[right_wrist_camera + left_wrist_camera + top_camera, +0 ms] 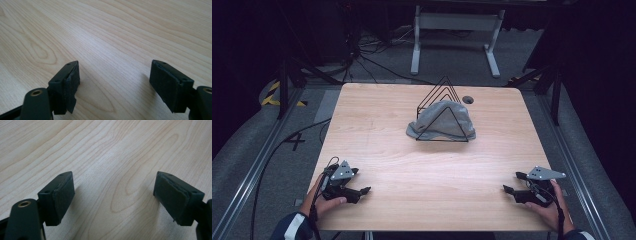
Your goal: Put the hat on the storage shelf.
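A black wire rack [441, 107] with triangular dividers stands at the far middle of the wooden table [382, 130]. A grey cap [443, 121] lies tucked in the rack's front slots. My left gripper [361, 182] rests near the front left edge, held by a hand, jaws open and empty. My right gripper [511, 182] rests near the front right edge, also open and empty. In the left gripper view the left gripper [113, 198] spans bare wood. The right gripper [115, 85] likewise has only table grain between its pads in the right gripper view.
A round cable hole [468, 99] sits in the table behind the rack. A white frame [456, 35] stands on the floor beyond. Cables [367, 55] run over the floor at the far left. Rails [257, 160] flank both sides.
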`<state>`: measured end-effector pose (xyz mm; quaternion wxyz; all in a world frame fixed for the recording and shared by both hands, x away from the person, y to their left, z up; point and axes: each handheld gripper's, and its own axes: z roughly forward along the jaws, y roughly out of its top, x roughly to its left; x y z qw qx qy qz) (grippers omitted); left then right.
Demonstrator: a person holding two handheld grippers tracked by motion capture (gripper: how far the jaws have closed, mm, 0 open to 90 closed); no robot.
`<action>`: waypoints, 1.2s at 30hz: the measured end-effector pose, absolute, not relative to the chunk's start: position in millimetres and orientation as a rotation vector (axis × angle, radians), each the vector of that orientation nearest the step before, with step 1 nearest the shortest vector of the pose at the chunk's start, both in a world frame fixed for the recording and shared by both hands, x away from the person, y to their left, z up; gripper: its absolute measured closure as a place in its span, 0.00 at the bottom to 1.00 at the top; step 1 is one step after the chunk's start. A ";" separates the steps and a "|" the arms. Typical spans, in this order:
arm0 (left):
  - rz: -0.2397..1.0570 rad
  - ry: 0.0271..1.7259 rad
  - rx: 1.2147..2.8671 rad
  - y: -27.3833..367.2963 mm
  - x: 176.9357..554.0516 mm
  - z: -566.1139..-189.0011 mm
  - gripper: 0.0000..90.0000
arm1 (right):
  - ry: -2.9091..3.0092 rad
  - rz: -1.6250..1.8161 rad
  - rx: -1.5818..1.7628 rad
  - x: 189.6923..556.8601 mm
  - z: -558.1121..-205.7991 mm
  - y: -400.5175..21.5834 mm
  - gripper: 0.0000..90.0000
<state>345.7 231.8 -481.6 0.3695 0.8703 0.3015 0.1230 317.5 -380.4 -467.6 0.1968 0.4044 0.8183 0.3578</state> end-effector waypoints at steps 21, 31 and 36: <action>0.307 0.782 2.230 231.4 347.1 -482.3 0.16 | 2.257 0.977 1.189 317.0 -468.1 -381.2 0.21; 0.310 0.781 2.231 231.4 347.3 -482.3 0.16 | 2.257 0.977 1.189 317.0 -468.1 -381.2 0.21; 0.311 0.781 2.232 231.4 347.3 -482.2 0.16 | 2.256 0.977 1.189 317.0 -468.1 -381.1 0.21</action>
